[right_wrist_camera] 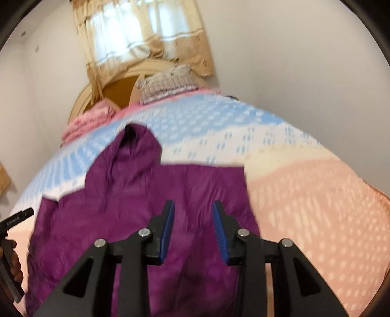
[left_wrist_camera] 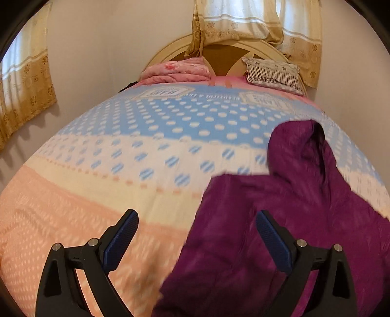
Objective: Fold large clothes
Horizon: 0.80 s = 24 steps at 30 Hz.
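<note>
A purple hooded jacket (left_wrist_camera: pixel 287 219) lies spread on the bed, hood toward the headboard. It also shows in the right wrist view (right_wrist_camera: pixel 146 195). My left gripper (left_wrist_camera: pixel 197 219) is open wide and empty, above the jacket's left edge and the bedspread. My right gripper (right_wrist_camera: pixel 193 209) is open and empty, hovering over the middle of the jacket. The left gripper's handle and the hand on it show at the left edge of the right wrist view (right_wrist_camera: pixel 14 243).
The bedspread (left_wrist_camera: pixel 121 170) is banded blue, white and peach with dots. A folded pink blanket (left_wrist_camera: pixel 178 70) and a striped pillow (left_wrist_camera: pixel 273 73) lie by the round headboard (left_wrist_camera: pixel 226 53). Curtains (left_wrist_camera: pixel 256 22) hang behind. A wall runs on the left.
</note>
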{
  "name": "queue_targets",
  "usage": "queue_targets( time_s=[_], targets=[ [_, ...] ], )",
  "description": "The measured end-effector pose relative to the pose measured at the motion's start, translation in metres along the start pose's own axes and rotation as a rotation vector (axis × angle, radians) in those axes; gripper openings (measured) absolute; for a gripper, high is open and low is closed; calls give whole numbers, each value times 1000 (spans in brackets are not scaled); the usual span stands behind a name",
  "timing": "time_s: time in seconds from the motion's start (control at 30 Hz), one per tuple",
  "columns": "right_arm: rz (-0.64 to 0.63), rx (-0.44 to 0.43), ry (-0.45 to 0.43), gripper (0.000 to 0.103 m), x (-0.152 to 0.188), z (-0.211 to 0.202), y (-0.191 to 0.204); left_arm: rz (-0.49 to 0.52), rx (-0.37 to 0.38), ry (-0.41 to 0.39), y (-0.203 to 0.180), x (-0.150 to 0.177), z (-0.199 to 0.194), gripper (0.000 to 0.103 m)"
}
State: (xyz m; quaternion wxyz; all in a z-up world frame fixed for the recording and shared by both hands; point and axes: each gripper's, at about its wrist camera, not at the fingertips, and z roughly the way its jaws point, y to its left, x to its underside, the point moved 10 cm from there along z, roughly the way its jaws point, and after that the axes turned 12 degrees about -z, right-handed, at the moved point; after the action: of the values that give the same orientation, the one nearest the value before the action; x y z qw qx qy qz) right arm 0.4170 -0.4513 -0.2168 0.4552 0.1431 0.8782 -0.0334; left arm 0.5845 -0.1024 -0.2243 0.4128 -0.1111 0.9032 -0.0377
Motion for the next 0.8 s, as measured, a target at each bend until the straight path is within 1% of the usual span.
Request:
queue_targets(
  time_s=[0.1, 0.13, 0.17, 0.23, 0.3, 0.33, 0.4, 0.47, 0.63, 0.8],
  targets=[
    [47, 14, 33, 37, -15, 23, -6, 13, -67, 4, 0, -10, 26, 97],
    [58, 15, 60, 37, -15, 35, -6, 15, -72, 16, -2, -8, 33, 97],
    [63, 19, 83, 37, -13, 48, -6, 20, -88, 44, -3, -3, 46, 97],
    [38, 62, 128, 37, -1, 69, -8, 28, -104, 94, -6, 9, 66, 97],
    [55, 71, 187, 36, 21, 89, -13, 43, -111, 142, -8, 25, 80, 97],
    [60, 72, 201, 34, 30, 93, -17, 57, -118, 158, -9, 33, 86, 97],
    [76, 57, 194, 34, 36, 95, -21, 65, -114, 163, -13, 44, 92, 97],
    [80, 50, 194, 34, 38, 94, -24, 61, -112, 145, -14, 44, 91, 97],
    [73, 57, 195, 34, 40, 95, -25, 44, -115, 154, -12, 47, 94, 101],
    [71, 58, 198, 35, 40, 97, -23, -7, -76, 185, -8, 48, 98, 102]
  ],
)
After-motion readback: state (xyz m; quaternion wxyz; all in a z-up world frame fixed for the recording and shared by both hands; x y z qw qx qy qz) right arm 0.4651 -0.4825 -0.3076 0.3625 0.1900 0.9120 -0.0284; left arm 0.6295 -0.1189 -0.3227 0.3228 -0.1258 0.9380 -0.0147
